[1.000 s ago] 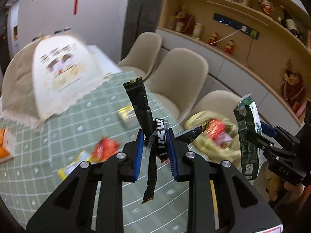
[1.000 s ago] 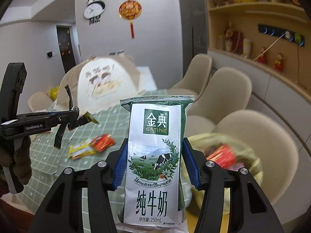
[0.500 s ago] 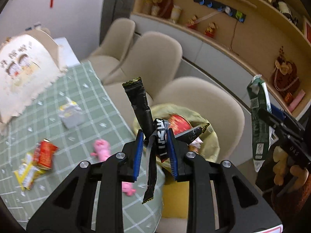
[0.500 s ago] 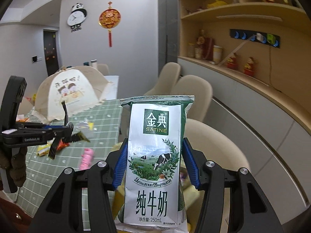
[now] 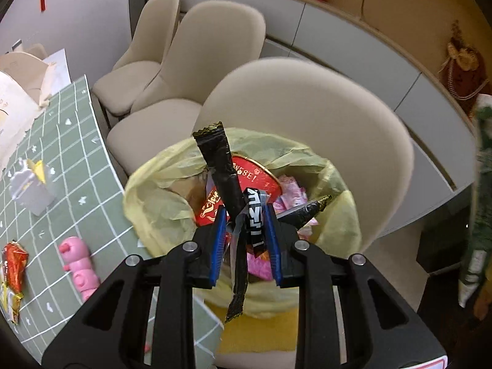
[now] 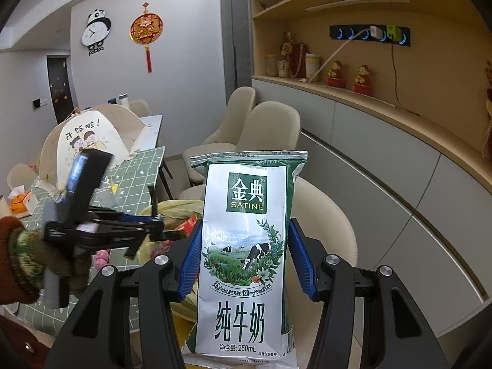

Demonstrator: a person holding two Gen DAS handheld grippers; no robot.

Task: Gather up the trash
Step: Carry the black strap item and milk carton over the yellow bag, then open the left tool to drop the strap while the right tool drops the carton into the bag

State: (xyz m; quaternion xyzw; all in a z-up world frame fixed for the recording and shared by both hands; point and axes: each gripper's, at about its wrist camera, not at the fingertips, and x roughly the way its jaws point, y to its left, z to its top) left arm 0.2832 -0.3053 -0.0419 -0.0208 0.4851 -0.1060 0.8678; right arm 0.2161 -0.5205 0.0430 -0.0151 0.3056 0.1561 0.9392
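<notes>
A yellow-lined, trash-filled waste bin sits on the near beige chair just right of the green checked table, in easy reach. The right gripper clamps a white-and-green milk pouch, to the bin's right. The left gripper, nearly closed, pinches crumpled black wrappers above the bin. The bin's base is hidden.

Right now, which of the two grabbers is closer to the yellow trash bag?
Left. The left gripper, shut on black wrappers, hangs right over the yellow trash bag. The right gripper, holding the milk carton, sits off to the bag's side.
</notes>
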